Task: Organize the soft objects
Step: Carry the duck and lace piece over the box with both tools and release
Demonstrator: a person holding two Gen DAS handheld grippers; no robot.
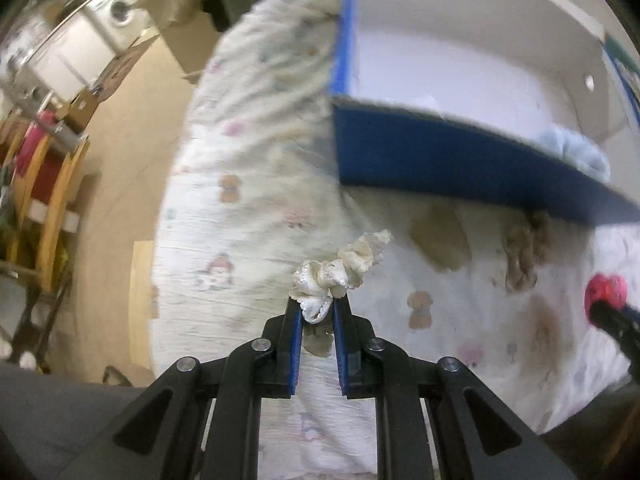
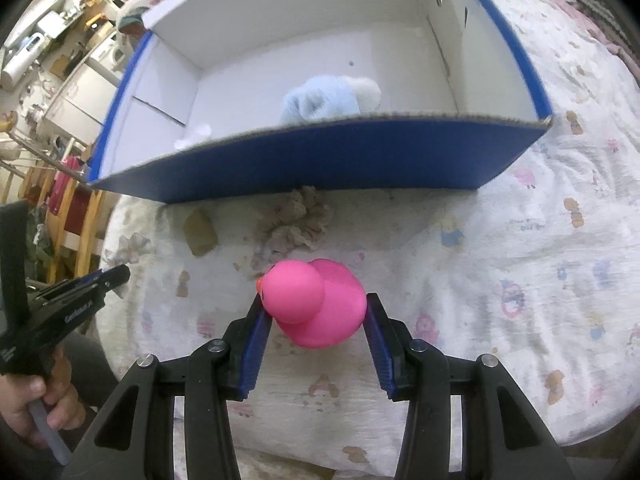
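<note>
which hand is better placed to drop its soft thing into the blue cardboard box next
Right, probably: the right gripper holds the pink rubber duck squarely facing the box; the left gripper's cream scrunchie sits off the box's corner.

Each black plastic two-finger gripper, left (image 1: 317, 312) and right (image 2: 318, 316), has blue ribbed pads (image 2: 256, 344) lining its fingers, angular linkage arms with triangular cut-outs, and round silver pivot pins (image 2: 418, 345). White lettering marks the left gripper's side in the right wrist view. A hand (image 2: 32, 404) wraps its black handle.
</note>
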